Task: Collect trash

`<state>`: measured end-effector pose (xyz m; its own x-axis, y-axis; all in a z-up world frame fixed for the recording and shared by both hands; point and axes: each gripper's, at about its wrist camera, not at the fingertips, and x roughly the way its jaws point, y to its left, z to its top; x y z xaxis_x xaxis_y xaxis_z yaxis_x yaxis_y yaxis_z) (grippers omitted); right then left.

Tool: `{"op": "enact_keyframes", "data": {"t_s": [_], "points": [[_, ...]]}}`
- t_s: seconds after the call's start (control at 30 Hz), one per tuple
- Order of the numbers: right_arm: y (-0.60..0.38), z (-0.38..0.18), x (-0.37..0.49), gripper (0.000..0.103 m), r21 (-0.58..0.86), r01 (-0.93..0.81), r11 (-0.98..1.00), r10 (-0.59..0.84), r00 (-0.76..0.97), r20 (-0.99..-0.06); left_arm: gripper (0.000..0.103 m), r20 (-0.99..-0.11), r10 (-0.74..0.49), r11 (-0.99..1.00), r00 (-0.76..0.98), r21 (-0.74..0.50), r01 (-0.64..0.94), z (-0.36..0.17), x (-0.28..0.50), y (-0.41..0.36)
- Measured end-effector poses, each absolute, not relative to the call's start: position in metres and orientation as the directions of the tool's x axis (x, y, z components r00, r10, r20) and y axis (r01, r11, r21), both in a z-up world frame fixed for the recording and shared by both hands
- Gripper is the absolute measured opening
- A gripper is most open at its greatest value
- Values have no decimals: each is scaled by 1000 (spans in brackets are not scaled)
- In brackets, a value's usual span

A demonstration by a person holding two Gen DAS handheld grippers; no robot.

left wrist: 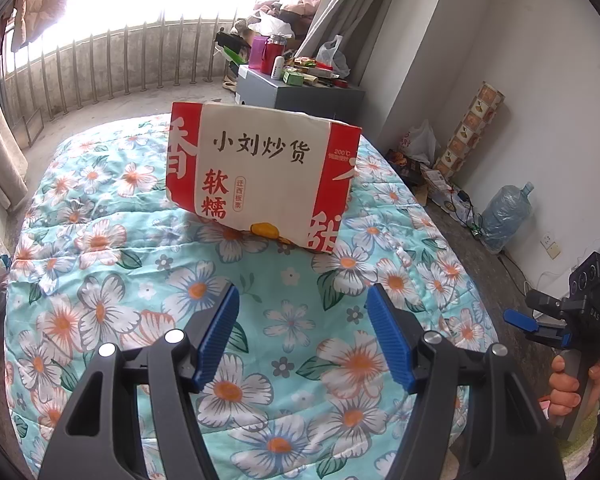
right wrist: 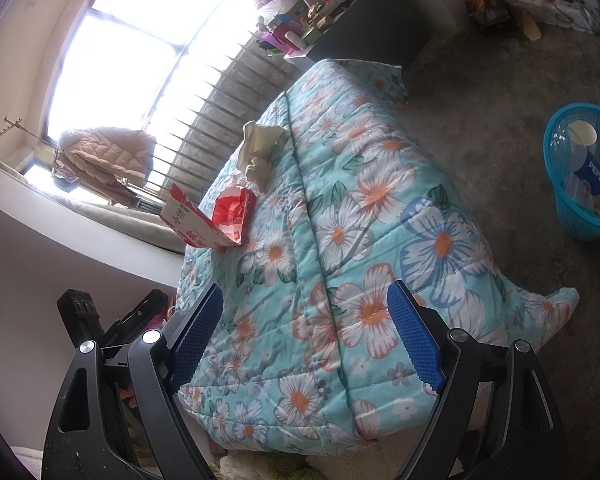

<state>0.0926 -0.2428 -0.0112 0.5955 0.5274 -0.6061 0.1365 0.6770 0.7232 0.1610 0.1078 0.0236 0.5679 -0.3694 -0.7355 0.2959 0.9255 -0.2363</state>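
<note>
So there's a bed with a turquoise floral quilt (left wrist: 100, 208) and a red-and-white paper snack bag (left wrist: 260, 176) standing up on it, big black Chinese lettering on the front, roughly mid-bed and a bit toward the window end. From the right wrist view the same bag (right wrist: 208, 220) sits near the far edge of the quilt, with a crumpled cream-coloured wad (right wrist: 258, 152) lying a little further along the bed, apart from it. The left hand-held gripper (left wrist: 303, 336) hovers over the quilt short of the bag, blue pads spread wide with nothing between them but flowers. The right hand-held gripper (right wrist: 305, 336) is the same story: jaws well apart, empty, pointed down across the near corner of the bed. You can also see that right one off to the side in the left view, with a hand (left wrist: 568, 388) wrapped round its handle. On the floor past the bed there's a turquoise plastic basket (right wrist: 556, 184) that already has a Pepsi cup (right wrist: 588, 160) and some other wrappers in it, well away from the bag. A cluttered grey cabinet (left wrist: 296, 96) stands beyond the bed by the window railing, and a big water jug (left wrist: 508, 216) lies against the wall.
</note>
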Motion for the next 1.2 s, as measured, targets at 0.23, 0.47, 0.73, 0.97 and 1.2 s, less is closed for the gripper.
{"op": "enact_keyframes", "data": {"t_s": [0.23, 0.47, 0.73, 0.97, 1.2], "points": [[-241, -11, 93, 80, 723, 136, 678, 527, 595, -606, 64, -736, -369, 926, 568, -237, 295, 24, 161, 108], [-242, -12, 93, 80, 723, 137, 677, 527, 596, -606, 64, -736, -369, 926, 567, -236, 296, 24, 161, 108], [-242, -12, 93, 80, 724, 137, 676, 527, 597, -605, 64, -736, -369, 926, 568, -236, 296, 24, 161, 107], [-241, -12, 93, 80, 725, 137, 675, 528, 597, -604, 64, -737, -368, 926, 567, -235, 296, 24, 161, 107], [-239, -13, 93, 80, 726, 135, 674, 529, 597, -603, 64, -736, -369, 925, 567, -235, 298, 24, 161, 108]]}}
